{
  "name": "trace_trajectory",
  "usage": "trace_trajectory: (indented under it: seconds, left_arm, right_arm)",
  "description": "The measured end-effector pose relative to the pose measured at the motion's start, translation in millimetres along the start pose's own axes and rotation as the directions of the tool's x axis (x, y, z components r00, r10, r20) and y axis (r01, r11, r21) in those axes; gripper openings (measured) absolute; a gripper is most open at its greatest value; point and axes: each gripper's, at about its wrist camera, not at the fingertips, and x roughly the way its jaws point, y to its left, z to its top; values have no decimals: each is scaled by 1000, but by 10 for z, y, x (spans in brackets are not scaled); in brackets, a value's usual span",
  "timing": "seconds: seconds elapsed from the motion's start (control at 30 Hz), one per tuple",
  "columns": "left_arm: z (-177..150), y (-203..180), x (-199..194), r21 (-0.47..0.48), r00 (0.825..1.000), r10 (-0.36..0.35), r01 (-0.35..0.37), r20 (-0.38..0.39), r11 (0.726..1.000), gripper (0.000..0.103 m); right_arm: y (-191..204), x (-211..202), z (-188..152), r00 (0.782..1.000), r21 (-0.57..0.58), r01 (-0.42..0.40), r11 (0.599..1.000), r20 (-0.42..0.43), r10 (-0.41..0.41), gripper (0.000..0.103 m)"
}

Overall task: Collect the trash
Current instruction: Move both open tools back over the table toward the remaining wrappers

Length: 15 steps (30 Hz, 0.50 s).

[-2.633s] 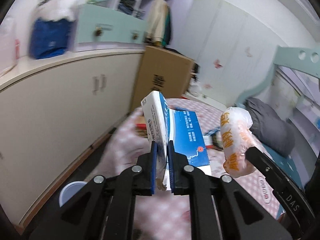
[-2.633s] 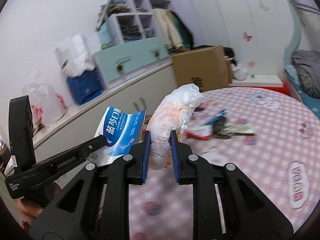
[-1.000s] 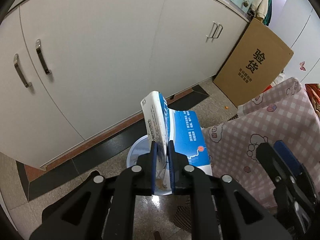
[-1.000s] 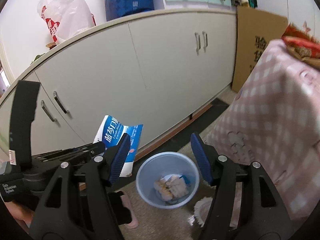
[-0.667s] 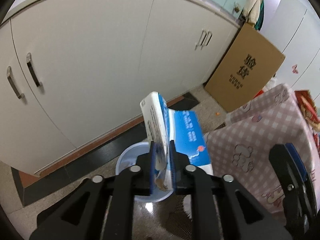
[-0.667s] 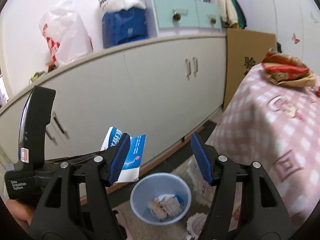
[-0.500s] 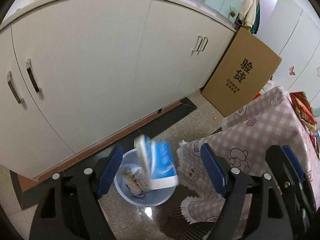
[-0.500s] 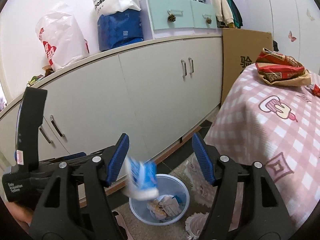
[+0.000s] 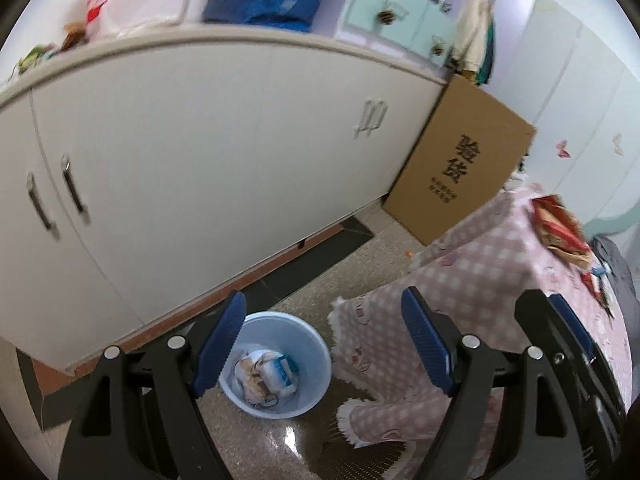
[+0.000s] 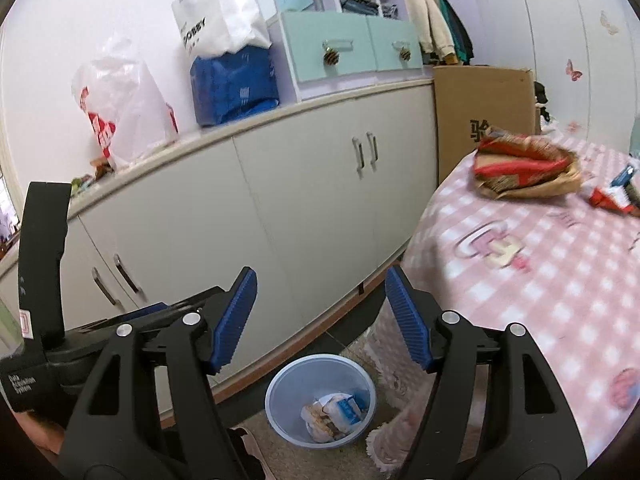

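Crumpled wrappers and a blue-and-white carton (image 9: 280, 369) are only partly made out inside the pale blue bin (image 9: 316, 384), seen on the speckled floor between the wide-spread, empty left gripper (image 9: 324, 344). Red packets (image 10: 520, 160) on the pink checked tablecloth (image 10: 540, 264) are shown clearly only beyond the wide-spread, empty right gripper (image 10: 320, 316).
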Motion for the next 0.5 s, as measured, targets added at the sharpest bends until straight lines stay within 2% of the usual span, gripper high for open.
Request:
trace_trajectory:
  seconds: [0.17, 0.3, 0.4, 0.5]
  left_arm:
    - [53, -481, -197, 90, 998, -44, 40, 45, 995, 79]
    - [56, -953, -326, 187, 994, -87, 73, 67, 980, 79]
    - [31, -1404, -368, 277, 990, -123, 98, 75, 956, 79]
    - [-14, -1927, -331, 359, 983, -183, 160, 31, 920, 79]
  right_arm:
    - [-285, -363, 200, 999, 32, 26, 999, 42, -28, 69]
    - [-653, -673, 344, 997, 43, 57, 997, 57, -60, 71]
    - [-975, -855, 411, 993, 55, 103, 993, 44, -106, 72]
    - [-1377, -1038, 464, 983, 60, 177, 982, 28, -179, 73]
